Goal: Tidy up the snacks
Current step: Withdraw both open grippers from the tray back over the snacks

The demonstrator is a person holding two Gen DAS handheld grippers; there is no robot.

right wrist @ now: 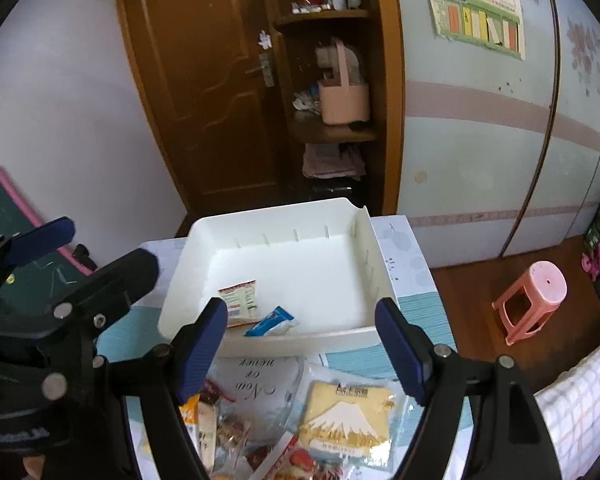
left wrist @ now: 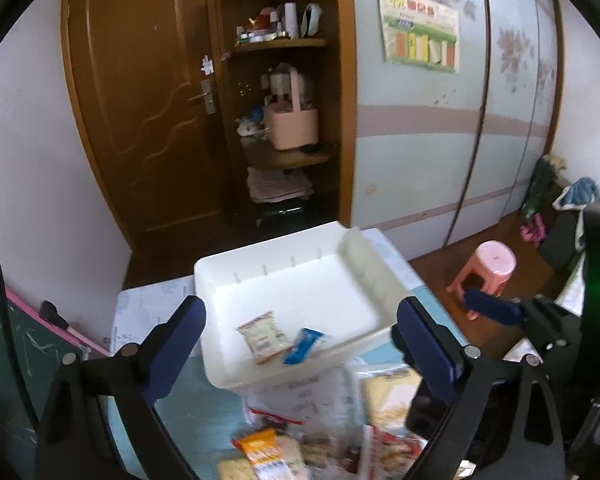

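Note:
A white plastic tray (left wrist: 308,292) stands on the table ahead of both grippers. A beige snack packet (left wrist: 264,336) and a blue one (left wrist: 305,345) lie near the tray's front wall. My left gripper (left wrist: 300,312) hovers open above the front of the tray, with nothing between its pads. In the right wrist view the same tray (right wrist: 300,264) holds the beige packet (right wrist: 240,296) and the blue packet (right wrist: 270,322). My right gripper (right wrist: 300,308) stands wide open and empty above them. A clear bag of mixed snacks (right wrist: 260,392) and a Mount Fuji packet (right wrist: 348,420) lie in front of the tray.
The table has a teal and white cloth (right wrist: 420,280). On the wooden floor to the right stands a pink stool (right wrist: 532,300). Behind are a wooden door (left wrist: 140,100) and shelves holding a pink basket (left wrist: 292,128). A green board (right wrist: 12,240) leans at the left, and a checked bed cover (right wrist: 580,400) lies at the right.

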